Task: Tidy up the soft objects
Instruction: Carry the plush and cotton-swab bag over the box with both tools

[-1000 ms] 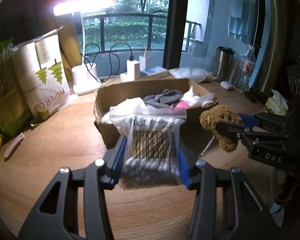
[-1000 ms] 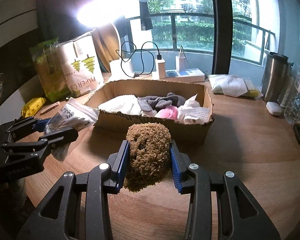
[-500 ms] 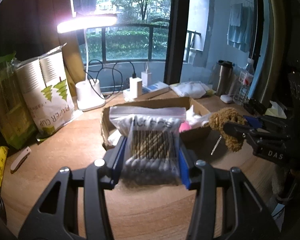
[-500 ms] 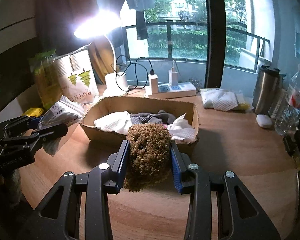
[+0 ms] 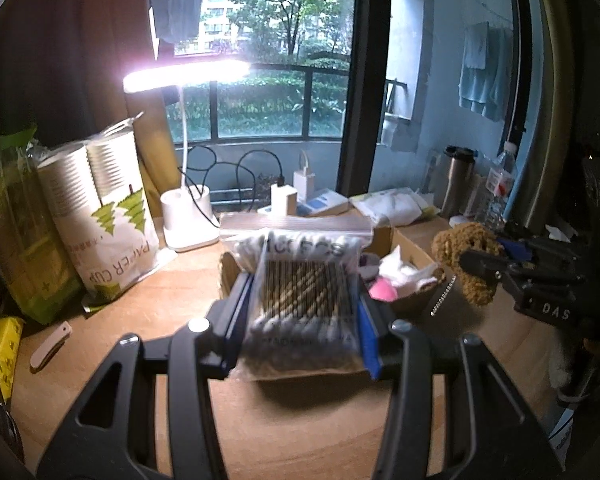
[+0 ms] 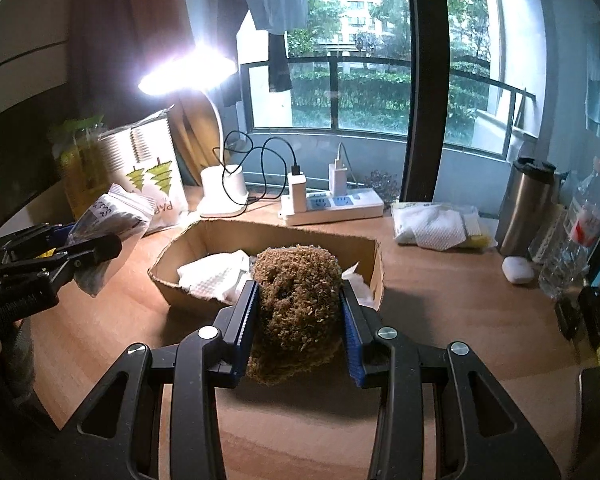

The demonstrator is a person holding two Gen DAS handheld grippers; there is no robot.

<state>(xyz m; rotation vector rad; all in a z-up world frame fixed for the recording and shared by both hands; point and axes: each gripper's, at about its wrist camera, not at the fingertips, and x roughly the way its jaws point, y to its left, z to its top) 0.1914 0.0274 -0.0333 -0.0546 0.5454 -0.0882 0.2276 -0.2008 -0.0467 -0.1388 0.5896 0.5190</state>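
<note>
Above the wooden worktop [image 6: 440,312], 2 soft items were held clear of the surface, short of the open cardboard box [image 6: 284,236]. The left tongs [image 5: 300,316] were clenched on a clear zip bag of cotton swabs [image 5: 300,280], gripped low on its sides so that the sealed top stood free above the pads. The right tongs [image 6: 298,312] were clenched on a brown curly plush toy [image 6: 296,292], squeezed at its middle, with a short bead chain [image 5: 442,296] left dangling beneath it.

Risk was judged to lie mainly in the slick plastic: the bag could slide from between the pads if tilted, its weight being carried by friction alone. The chain could be snagged on the near wall of the box. A collision of the 2 tools was also possible, since both were aimed at the same box from close beside one another. White tissue [image 6: 214,276] and other cloths already lay inside, so an item dropped near the rim might be tipped back out.
</note>
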